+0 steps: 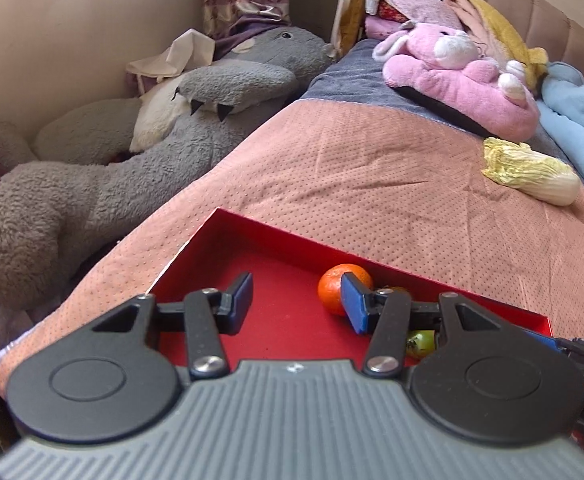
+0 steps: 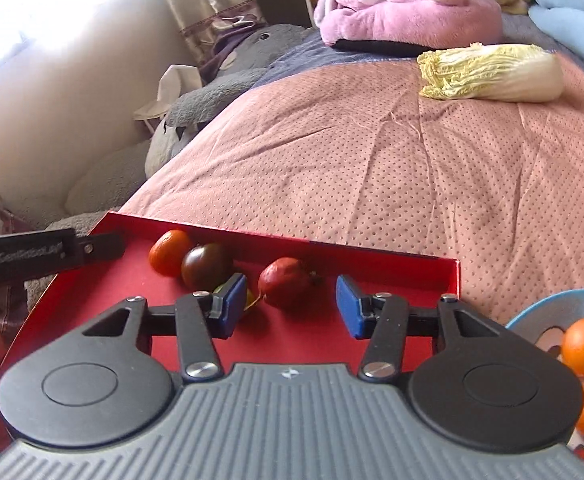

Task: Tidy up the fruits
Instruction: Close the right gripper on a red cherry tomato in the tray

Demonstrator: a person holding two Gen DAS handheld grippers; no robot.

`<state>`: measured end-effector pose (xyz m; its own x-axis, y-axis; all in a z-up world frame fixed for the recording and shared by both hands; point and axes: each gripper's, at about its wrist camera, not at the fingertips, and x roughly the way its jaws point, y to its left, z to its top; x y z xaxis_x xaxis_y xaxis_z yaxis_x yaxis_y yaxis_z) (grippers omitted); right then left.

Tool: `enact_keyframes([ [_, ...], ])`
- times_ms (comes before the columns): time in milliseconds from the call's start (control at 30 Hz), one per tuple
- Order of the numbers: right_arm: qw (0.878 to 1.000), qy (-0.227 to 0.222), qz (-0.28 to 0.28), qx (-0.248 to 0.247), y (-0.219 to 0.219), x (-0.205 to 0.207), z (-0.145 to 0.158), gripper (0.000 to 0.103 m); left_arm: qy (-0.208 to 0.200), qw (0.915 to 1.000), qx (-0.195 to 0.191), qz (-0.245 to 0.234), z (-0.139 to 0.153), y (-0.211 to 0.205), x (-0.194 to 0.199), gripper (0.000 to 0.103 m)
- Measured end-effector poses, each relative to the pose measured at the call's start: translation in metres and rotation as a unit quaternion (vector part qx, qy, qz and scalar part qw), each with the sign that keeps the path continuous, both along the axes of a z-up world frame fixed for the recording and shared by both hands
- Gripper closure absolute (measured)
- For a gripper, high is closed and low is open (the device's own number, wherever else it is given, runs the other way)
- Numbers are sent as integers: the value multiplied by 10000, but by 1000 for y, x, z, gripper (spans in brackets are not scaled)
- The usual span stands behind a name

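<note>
A red tray lies on the pink bedspread. In the left wrist view it holds a tangerine and a green fruit. My left gripper hangs over the tray, open and empty, with its right pad just in front of the tangerine. In the right wrist view the red tray holds an orange fruit, a dark tomato, a red fruit and a yellow-green one half hidden by a finger. My right gripper is open; the red fruit lies just beyond its tips, untouched.
A Chinese cabbage lies further up the bed. A blue bowl with several oranges stands right of the tray. A pink plush toy sits at the headboard and a big grey plush fills the gap beside the bed.
</note>
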<state>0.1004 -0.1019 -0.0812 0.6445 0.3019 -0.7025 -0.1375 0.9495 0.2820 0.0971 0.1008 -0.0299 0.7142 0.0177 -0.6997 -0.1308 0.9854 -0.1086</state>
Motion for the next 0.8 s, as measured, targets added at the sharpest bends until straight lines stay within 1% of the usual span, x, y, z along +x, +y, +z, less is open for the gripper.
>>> enact_keyframes([
  [133,9994,177,-147,241,5,12,-13,46,57,10000,-19,53,-2,1,1,52],
  [233,9993,128,-157,300,8,17,-17,48,150,9999,-45,32,-5,1,2,52],
  [333,9992,158,-141,324,7,25,-19,49,203,9997,-12,-124,-7,-5,3,52],
  [433,9977,342,-84,587,4,30,-22,49,312,9990,16,-329,-11,-12,4,52],
  [467,9975,373,-80,602,4,32,-22,49,348,9987,40,-379,-12,-14,3,52],
  [533,9977,373,-21,565,4,33,-22,49,400,9980,105,-470,-15,-18,2,52],
  [567,9977,346,20,584,4,32,-22,52,421,9977,129,-507,-16,-20,2,52],
  [600,9976,315,50,609,3,31,-21,61,435,9975,152,-537,-17,-21,2,52],
  [700,9980,232,100,571,-1,25,-16,63,487,9966,167,-643,-19,-25,2,52],
  [800,9995,62,170,272,-11,11,-7,63,521,9950,198,-832,-21,-32,1,52],
])
